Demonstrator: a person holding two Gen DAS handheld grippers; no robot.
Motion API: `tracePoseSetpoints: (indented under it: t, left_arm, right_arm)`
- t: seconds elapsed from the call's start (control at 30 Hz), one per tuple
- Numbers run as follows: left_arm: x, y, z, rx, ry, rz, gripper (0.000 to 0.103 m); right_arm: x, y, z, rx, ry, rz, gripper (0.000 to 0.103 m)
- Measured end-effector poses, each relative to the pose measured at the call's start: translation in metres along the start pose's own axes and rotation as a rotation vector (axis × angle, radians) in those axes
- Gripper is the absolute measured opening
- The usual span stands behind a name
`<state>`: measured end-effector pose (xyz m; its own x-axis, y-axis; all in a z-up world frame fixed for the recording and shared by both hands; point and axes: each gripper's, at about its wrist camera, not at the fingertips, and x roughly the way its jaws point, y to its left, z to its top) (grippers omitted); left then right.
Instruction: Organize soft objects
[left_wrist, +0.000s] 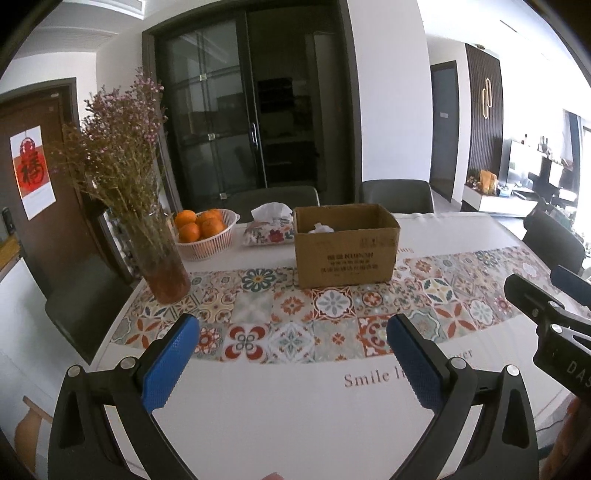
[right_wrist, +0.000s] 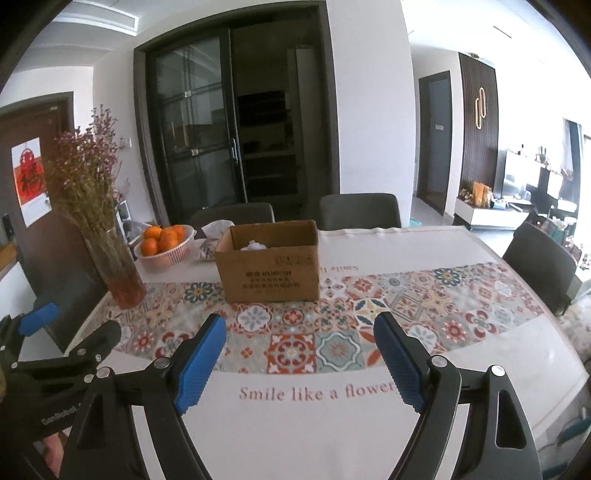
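Observation:
An open cardboard box (left_wrist: 345, 245) stands on the patterned tablecloth, with a white soft thing (left_wrist: 320, 228) showing inside; it also shows in the right wrist view (right_wrist: 269, 262) with the white thing (right_wrist: 254, 245). My left gripper (left_wrist: 293, 330) is open and empty, held above the table's near side, well short of the box. My right gripper (right_wrist: 300, 328) is open and empty, also short of the box. Each gripper shows in the other's view: the right one at the right edge (left_wrist: 546, 291), the left one at the left edge (right_wrist: 70, 325).
A glass vase of dried flowers (left_wrist: 155, 254) stands at the left. A white basket of oranges (left_wrist: 205, 230) and a floral tissue pack (left_wrist: 269, 229) sit behind, left of the box. Dark chairs (left_wrist: 397, 195) ring the table (left_wrist: 295, 406).

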<state>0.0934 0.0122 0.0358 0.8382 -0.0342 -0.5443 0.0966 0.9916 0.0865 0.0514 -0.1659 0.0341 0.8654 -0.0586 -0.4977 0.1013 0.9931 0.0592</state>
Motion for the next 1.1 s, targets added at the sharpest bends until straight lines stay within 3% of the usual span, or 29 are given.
tracePoseSetpoints:
  t: [0.5, 1.1]
  left_arm:
    - [-0.066, -0.003, -0.037, 0.017, -0.048, 0.009, 0.103]
    - [-0.099, -0.004, -0.054, 0.016, -0.063, -0.024, 0.103]
  right_arm:
    - [-0.059, -0.001, -0.037, 0.000, -0.007, 0.023, 0.083]
    - [-0.090, 0.000, -0.052, 0.004, -0.013, 0.006, 0.083]
